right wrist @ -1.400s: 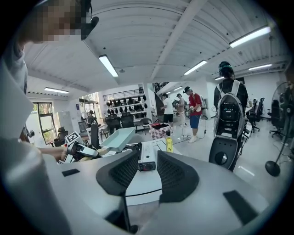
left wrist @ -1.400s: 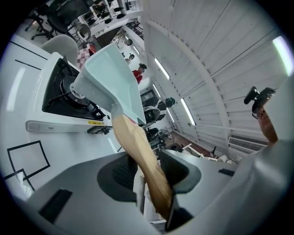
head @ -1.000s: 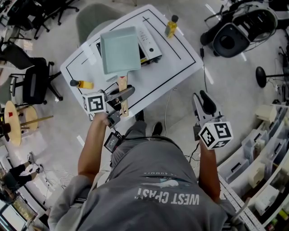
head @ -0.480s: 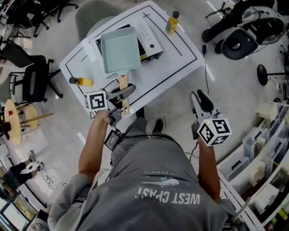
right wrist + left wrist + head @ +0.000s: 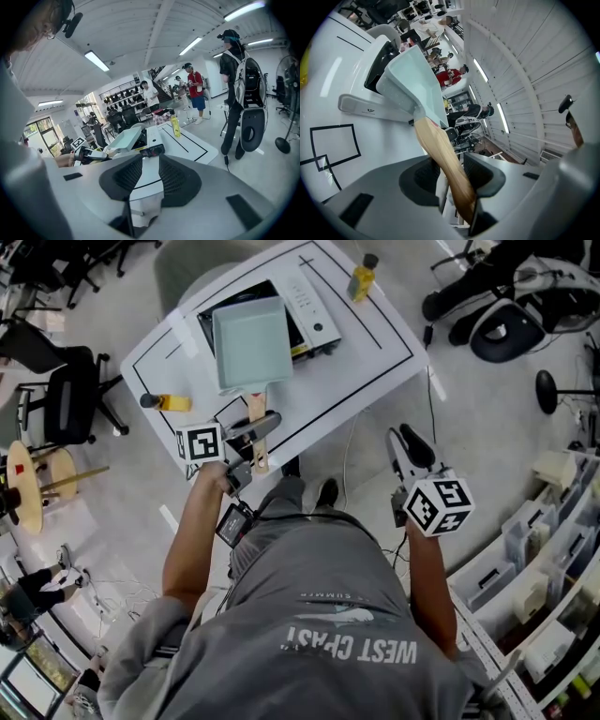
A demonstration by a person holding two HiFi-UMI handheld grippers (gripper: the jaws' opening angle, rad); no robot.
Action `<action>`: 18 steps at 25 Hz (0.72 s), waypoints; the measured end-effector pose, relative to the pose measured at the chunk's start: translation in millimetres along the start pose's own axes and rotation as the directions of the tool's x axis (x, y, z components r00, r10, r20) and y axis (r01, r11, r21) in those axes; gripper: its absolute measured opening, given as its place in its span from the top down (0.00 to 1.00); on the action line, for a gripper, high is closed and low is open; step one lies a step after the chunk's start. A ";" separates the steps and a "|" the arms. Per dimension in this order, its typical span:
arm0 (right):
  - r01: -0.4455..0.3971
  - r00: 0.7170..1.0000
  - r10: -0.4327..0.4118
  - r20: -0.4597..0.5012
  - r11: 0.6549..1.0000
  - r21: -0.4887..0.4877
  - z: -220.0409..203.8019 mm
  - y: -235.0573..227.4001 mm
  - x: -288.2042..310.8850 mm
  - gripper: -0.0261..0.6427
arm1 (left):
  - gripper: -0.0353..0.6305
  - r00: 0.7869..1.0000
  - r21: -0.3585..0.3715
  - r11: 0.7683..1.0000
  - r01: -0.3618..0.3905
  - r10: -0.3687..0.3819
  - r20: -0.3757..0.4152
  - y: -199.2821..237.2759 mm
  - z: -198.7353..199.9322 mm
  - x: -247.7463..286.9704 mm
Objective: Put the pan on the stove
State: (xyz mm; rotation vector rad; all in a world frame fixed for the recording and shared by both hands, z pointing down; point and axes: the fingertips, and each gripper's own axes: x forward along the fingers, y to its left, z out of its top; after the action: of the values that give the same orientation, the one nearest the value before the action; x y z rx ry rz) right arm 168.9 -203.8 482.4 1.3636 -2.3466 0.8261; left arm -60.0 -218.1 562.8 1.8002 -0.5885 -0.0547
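Observation:
The pale green square pan (image 5: pixel 251 341) with a wooden handle (image 5: pixel 255 413) lies over the black top of the white stove (image 5: pixel 314 310) on the table. I cannot tell whether its base touches the stove. My left gripper (image 5: pixel 267 423) is shut on the handle near its end. In the left gripper view the handle (image 5: pixel 440 159) runs between the pads up to the tilted pan (image 5: pixel 412 79). My right gripper (image 5: pixel 405 442) hangs off the table's right side above the floor; its jaws have just been closing and stand open with nothing between them (image 5: pixel 146 176).
A yellow bottle (image 5: pixel 361 279) stands at the table's far right corner. A yellow object with a black cap (image 5: pixel 164 402) lies at the left edge. An office chair (image 5: pixel 70 409) stands left of the table. A person with a backpack (image 5: pixel 236 89) stands beyond it.
Both grippers have sunk a little. The pan has stayed over the stove with the left gripper on its handle. The right gripper has drifted slightly left.

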 end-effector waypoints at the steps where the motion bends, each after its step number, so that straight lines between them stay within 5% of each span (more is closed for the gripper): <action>1: -0.002 1.000 0.002 -0.003 1.000 0.003 -0.5 0.1 1.8 0.78 | 0.72 1.000 0.004 1.000 0.005 -0.005 -0.001 0.1 0.7 0.6; 18: 0.022 1.000 -0.021 -0.019 0.999 0.043 -4.9 -6.8 8.1 0.79 | 0.72 0.998 0.019 1.000 0.022 -0.021 -0.060 6.9 4.8 11.7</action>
State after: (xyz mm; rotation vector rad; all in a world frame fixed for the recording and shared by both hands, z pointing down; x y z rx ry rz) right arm 170.7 -209.0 492.7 1.3898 -2.3083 0.8838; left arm -53.9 -228.5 570.6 1.8213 -0.5287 -0.0092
